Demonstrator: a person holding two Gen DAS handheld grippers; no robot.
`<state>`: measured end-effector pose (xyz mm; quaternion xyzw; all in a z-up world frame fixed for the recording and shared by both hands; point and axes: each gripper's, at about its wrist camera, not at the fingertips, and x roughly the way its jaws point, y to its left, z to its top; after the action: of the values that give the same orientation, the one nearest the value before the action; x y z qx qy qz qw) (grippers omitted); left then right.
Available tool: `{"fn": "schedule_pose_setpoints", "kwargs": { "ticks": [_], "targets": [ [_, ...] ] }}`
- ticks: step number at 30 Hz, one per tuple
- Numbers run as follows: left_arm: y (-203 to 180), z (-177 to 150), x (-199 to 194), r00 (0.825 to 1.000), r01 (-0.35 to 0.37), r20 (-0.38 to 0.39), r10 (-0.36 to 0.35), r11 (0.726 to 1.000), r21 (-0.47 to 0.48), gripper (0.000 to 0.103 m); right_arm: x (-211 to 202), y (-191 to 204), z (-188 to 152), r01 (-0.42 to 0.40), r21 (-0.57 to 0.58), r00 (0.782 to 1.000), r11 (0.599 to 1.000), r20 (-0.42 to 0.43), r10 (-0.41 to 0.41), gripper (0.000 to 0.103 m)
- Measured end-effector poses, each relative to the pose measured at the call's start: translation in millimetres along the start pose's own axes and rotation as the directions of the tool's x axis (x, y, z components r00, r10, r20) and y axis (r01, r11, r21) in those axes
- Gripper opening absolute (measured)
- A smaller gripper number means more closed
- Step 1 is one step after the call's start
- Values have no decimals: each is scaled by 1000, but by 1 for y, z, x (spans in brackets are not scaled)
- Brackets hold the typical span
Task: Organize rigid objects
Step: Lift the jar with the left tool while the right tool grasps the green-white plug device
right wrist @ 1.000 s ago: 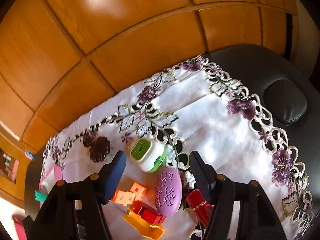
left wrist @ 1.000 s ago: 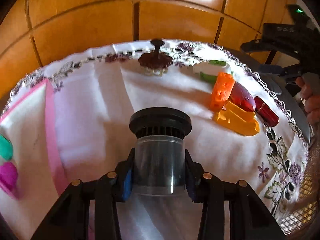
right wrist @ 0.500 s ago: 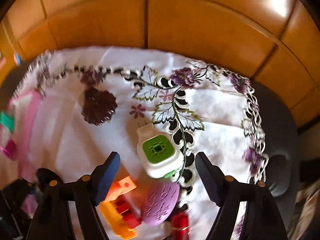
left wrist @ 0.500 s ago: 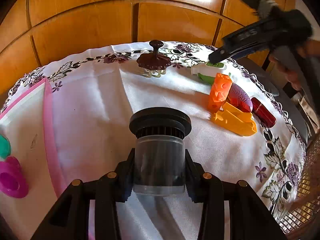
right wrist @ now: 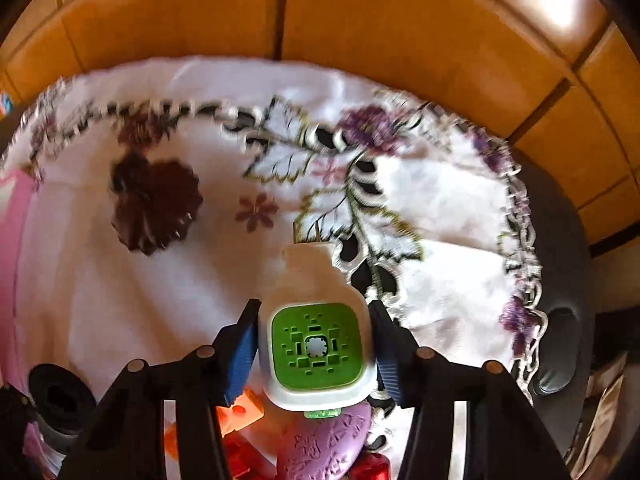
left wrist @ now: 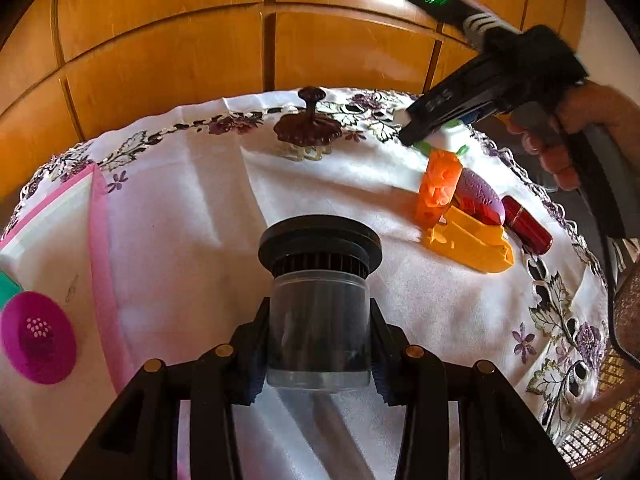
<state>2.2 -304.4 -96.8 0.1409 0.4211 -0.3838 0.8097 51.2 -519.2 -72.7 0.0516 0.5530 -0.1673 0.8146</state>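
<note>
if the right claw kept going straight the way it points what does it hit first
The white plug-in device with the green square grille, already between the right claw fingers; beyond it, probably the embroidered white tablecloth.

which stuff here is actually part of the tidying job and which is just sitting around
In the job:
- clear jar with black cap, clamped in the left gripper
- white and green plug-in device, between the right gripper fingers
- orange block, yellow piece, purple oval, red cylinder
- brown scalloped lid

Just lying about:
- embroidered tablecloth
- wooden wall panels
</note>
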Motion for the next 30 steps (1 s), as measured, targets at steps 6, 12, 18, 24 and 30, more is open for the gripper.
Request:
{"fn": "schedule_pose_setpoints", "kwargs": {
  "ticks": [6,12,18,24,30],
  "targets": [
    [8,7,-33,997,1,72,1,1000,-30,42,-59,3,-9,-96,36,983,995,157,90,53],
    [26,9,-76,990,-23,133,35,995,-94,42,-77,45,-26,-288,-19,939,957,191,286,53],
    [49,5,-121,975,-87,189,119,982,-166,43,-38,107,-52,-245,-145,962,959,84,258,53],
    [71,-6,-148,960,-141,203,192,960,-241,43,-8,116,-59,-171,-188,982,967,48,183,53],
    [88,-12,-155,954,-156,203,221,943,-294,43,4,107,-61,-217,-136,975,967,9,220,52]
  ]
}}
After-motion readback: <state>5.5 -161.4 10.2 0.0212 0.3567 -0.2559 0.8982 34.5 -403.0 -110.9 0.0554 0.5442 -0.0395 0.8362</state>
